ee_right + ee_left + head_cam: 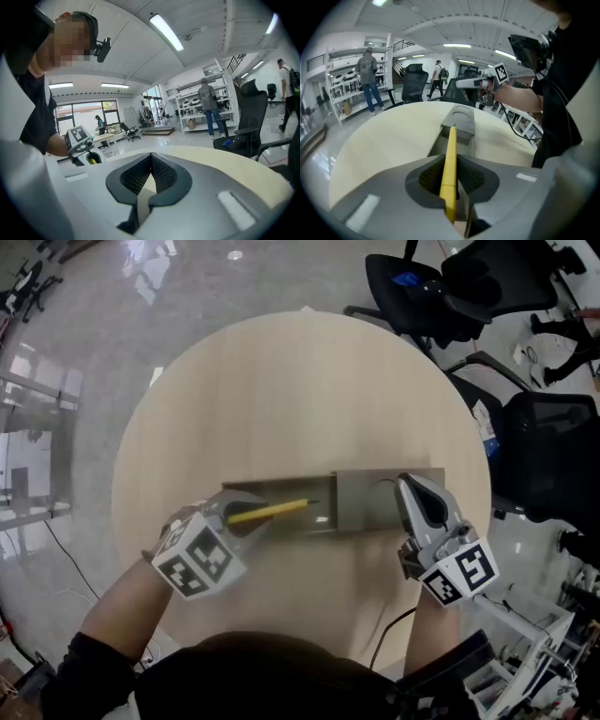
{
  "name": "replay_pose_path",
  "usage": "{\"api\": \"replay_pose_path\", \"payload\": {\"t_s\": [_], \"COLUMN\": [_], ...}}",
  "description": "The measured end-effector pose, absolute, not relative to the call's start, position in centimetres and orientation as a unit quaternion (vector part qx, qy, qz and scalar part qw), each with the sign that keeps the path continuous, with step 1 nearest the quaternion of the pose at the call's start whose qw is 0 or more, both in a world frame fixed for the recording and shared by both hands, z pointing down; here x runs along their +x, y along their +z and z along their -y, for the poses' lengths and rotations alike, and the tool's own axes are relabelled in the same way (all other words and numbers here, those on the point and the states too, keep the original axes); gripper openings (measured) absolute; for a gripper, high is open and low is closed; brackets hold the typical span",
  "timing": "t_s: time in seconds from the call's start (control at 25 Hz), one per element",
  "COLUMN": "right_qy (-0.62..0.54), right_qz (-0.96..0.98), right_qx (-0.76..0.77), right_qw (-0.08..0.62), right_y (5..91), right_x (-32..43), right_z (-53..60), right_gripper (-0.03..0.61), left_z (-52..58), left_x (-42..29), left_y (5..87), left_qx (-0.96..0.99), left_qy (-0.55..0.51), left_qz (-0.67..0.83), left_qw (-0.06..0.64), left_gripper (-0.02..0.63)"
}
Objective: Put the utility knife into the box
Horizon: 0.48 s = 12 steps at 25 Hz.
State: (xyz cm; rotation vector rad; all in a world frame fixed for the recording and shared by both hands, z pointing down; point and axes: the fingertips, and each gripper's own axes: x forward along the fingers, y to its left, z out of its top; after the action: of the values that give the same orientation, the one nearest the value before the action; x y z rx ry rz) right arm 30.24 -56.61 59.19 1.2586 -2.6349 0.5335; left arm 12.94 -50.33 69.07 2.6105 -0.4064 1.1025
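Note:
A yellow utility knife point(272, 511) point(450, 159) is clamped between the pads of my left gripper point(234, 512) point(451, 176), its tip pointing along a long grey box point(361, 507) point(459, 123). The knife hangs over the box's open left part; I cannot tell if it touches. My right gripper point(417, 498) point(150, 176) sits over the box's covered right end, pads meeting with nothing visible between them. Each gripper shows in the other's view: the left gripper point(82, 145) and the right gripper point(480, 82).
The box lies across the near half of a round pale wooden table point(281, 399). Black office chairs point(525, 446) stand to the right of the table. A cable point(389, 629) hangs near the table's front edge. People stand by shelves far off.

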Motion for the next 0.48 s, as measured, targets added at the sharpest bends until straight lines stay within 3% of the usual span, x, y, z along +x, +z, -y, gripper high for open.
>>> {"api": "replay_pose_path", "payload": {"t_s": [0.48], "right_qy": [0.18], "right_qz": [0.893], "right_qx": [0.403], "right_qw": [0.088], "right_y": [62.1], "right_x": [30.0], "right_z": [57.7], "right_gripper": [0.015], "left_z": [50.4], "left_x": [15.1], "left_y": [75.4], "left_qx": [0.874], "left_qy": [0.471], "left_qz": [0.103], "left_qw": [0.062], "left_gripper": [0.061]}}
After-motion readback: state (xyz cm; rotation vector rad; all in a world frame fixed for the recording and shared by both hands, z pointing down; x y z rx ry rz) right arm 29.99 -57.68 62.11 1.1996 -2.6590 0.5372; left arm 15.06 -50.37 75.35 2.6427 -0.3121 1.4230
